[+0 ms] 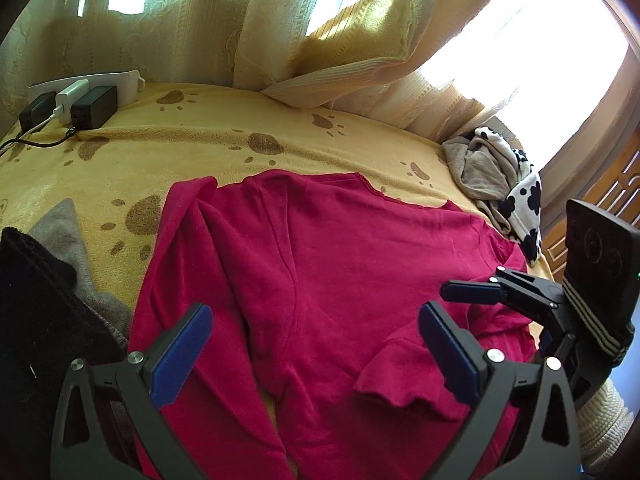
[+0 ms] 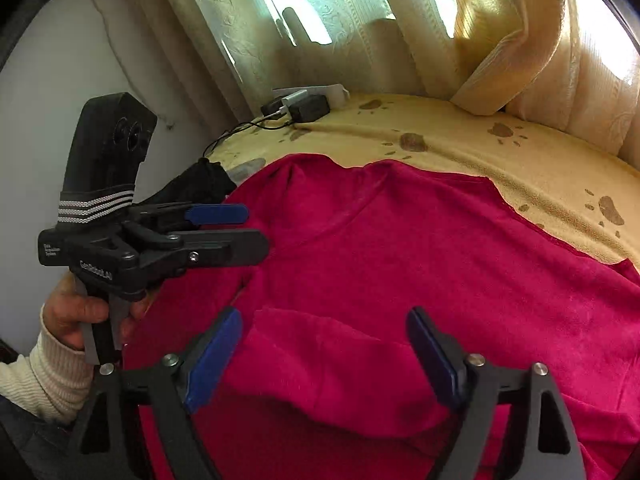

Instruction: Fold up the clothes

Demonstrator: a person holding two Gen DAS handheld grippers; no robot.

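A crimson red shirt [image 1: 320, 264] lies spread flat on a yellow blanket with brown paw prints [image 1: 208, 136]. One short sleeve [image 1: 400, 376] is folded in over the body. My left gripper [image 1: 316, 344] hovers open above the shirt's lower part, nothing between its blue pads. My right gripper [image 2: 324, 344] is also open, low over the folded sleeve [image 2: 320, 352] of the shirt [image 2: 440, 248]. Each gripper shows in the other's view: the right gripper [image 1: 476, 286] by the shirt's right side, the left gripper [image 2: 256, 230] at its left edge, held by a hand [image 2: 76, 312].
A power strip with chargers and cables [image 1: 80, 98] sits at the far left of the bed. A black garment [image 1: 36, 300] and a grey one [image 1: 68, 236] lie left of the shirt. Grey and spotted clothes [image 1: 500, 184] are bunched at the right edge. Curtains [image 1: 192, 24] hang behind.
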